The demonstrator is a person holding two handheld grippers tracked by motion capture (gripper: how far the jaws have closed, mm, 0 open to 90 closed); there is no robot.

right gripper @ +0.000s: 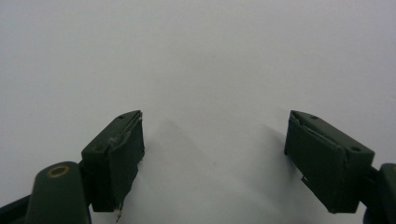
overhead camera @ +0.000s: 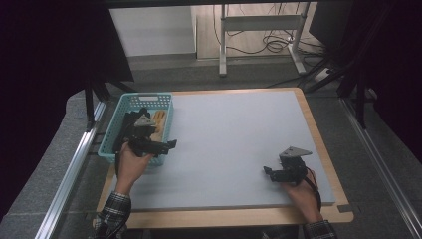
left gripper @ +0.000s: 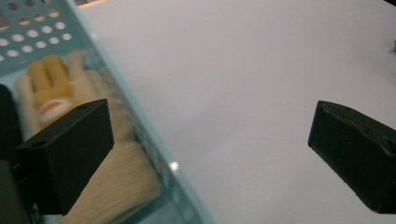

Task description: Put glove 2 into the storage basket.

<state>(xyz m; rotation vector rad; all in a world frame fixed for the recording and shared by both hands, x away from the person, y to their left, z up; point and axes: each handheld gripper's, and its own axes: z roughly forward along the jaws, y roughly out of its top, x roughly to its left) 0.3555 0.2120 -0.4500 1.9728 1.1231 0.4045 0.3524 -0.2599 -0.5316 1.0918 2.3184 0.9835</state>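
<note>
A teal plastic basket (overhead camera: 148, 96) stands at the left edge of the grey mat (overhead camera: 239, 134). In it lies a cream and yellow knitted glove (overhead camera: 159, 121) beside some dark items. My left gripper (overhead camera: 165, 145) hovers over the basket's near right corner and is open. In the left gripper view its jaws (left gripper: 210, 140) straddle the basket wall (left gripper: 140, 130), one over the glove (left gripper: 53, 88) and one over the mat, gripping nothing. My right gripper (overhead camera: 271, 172) rests low over the mat at the near right. It is open and empty, with bare mat between its jaws (right gripper: 212, 149).
The mat lies on a wooden tabletop (overhead camera: 224, 217) with a metal rail (overhead camera: 69, 174) along the left side. Behind the table are a metal stand (overhead camera: 259, 22) and loose cables on the floor.
</note>
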